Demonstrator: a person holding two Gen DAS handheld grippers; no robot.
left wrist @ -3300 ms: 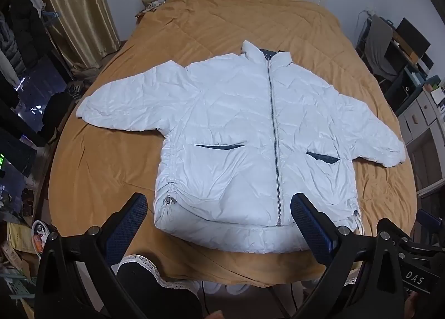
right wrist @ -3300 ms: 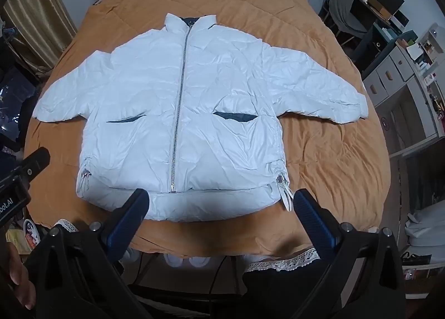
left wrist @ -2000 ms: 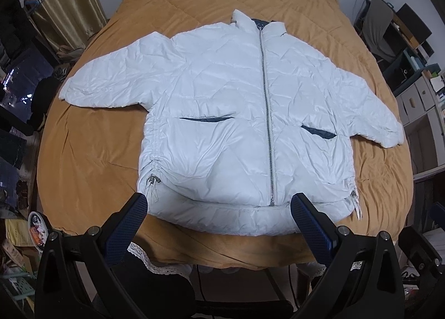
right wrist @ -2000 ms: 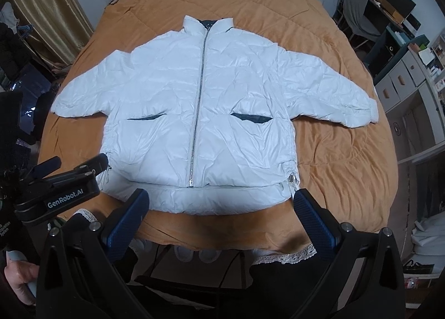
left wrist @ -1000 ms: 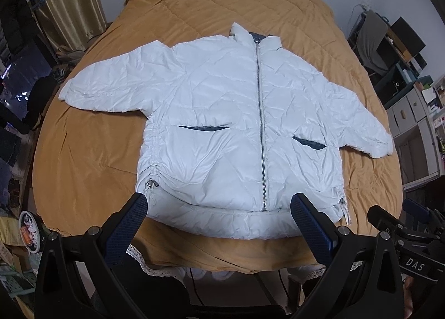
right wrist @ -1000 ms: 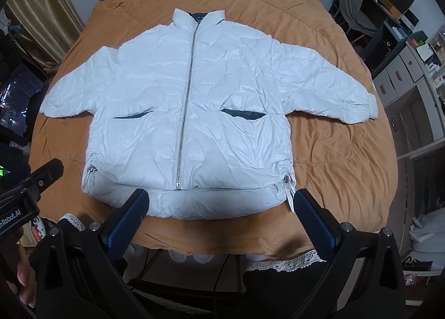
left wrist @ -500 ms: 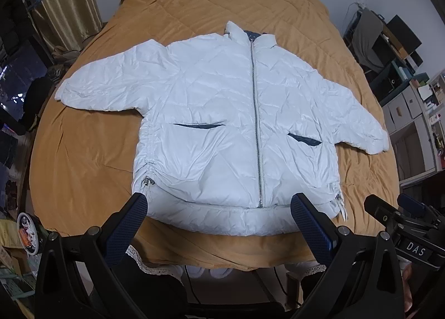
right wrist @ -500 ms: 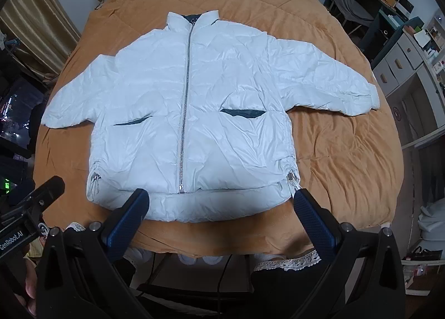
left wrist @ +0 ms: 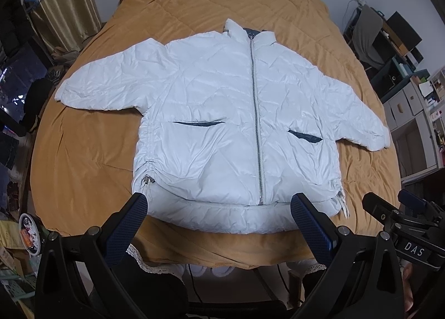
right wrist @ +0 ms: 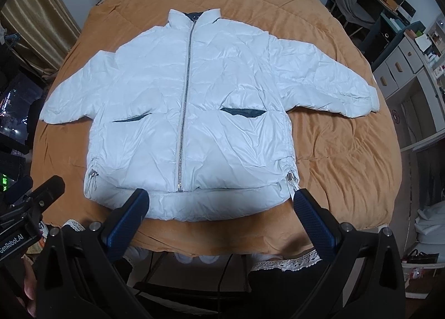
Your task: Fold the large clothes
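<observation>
Jacket [left wrist: 222, 129] flat on orange bed [left wrist: 83, 168], desk chair [right wrist: 350, 10] beside bed

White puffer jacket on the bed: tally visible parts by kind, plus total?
White quilted puffer jacket, spread flat on the orange bedspread:
Sleeves: 2
Dark slit pockets: 2
Silver front zippers: 1
Stand-up collars: 1
Hem drawcord toggles: 2
Total: 8

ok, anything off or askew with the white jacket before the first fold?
Nothing stands out. The white puffer jacket lies flat, front up and zipped, on the orange quilted bedspread, sleeves spread out. It is only creased. The left gripper and right gripper are both open, holding nothing.
</observation>
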